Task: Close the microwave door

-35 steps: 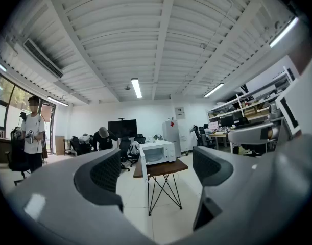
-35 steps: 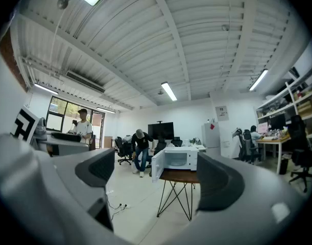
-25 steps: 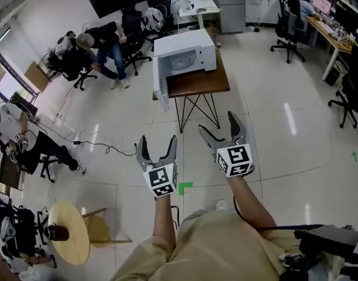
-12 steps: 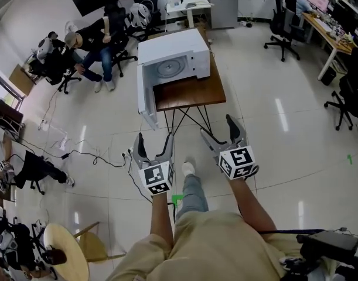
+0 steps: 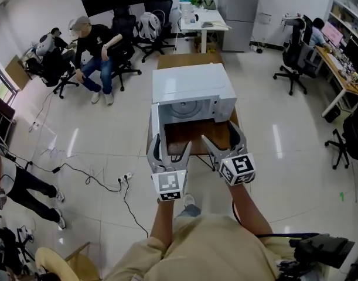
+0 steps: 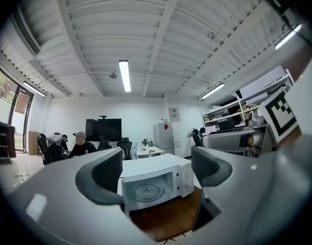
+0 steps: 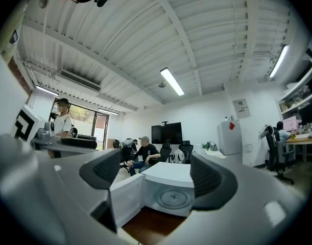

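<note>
**A:** It's an open office with a pale tiled floor (image 5: 96,151) and a person seated (image 5: 91,45) on a chair far off to the left. In the middle is a small wooden table (image 5: 190,136). Where is the thing we want?

**B:** The white microwave (image 5: 193,92) sits on that table with its cavity facing us and the glass turntable showing inside. Its door (image 5: 156,127) hangs open on the left side and swings out toward the person.

**A:** And the grippers?

**B:** Both are raised in front of the table. The left gripper (image 5: 170,144) has its jaws spread wide. The right gripper (image 5: 222,134) has its jaws apart too. Neither has anything between them or touches the microwave.

**A:** How will the door behave?

**B:** I'd judge it a light, stiff panel that swings easily on its hinge, then needs a firmer press to latch. The smooth oven may skid on the wood if it's shoved hard.

**A:** Where should it be taken?

**B:** It needs no pinch. I'd put the left gripper against the outer face near the free edge, far from the hinge, and sweep it round to the right.
</note>
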The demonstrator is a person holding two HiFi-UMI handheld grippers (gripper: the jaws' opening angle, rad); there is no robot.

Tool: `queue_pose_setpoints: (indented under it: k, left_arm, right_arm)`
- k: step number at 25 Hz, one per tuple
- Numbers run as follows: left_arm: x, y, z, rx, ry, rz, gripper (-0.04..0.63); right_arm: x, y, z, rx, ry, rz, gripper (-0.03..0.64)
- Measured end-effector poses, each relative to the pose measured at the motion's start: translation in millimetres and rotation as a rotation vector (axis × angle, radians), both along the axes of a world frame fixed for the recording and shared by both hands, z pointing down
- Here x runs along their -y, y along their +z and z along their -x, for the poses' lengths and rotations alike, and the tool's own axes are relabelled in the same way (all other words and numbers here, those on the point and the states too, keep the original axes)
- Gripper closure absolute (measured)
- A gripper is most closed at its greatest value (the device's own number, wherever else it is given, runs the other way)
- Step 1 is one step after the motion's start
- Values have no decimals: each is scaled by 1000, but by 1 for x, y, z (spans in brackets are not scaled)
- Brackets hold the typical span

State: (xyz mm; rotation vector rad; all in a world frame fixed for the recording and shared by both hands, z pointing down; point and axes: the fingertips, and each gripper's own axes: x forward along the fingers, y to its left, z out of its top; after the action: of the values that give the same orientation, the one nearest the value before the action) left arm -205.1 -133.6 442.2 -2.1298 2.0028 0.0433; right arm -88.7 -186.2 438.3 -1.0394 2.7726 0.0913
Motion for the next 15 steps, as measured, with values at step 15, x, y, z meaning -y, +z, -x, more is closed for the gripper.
queue_pose_setpoints:
  k: [15]
  left_arm:
    - [134, 63, 61, -42, -2, 196, 167]
  right_arm:
    - [148, 25, 58, 13, -184, 77, 202]
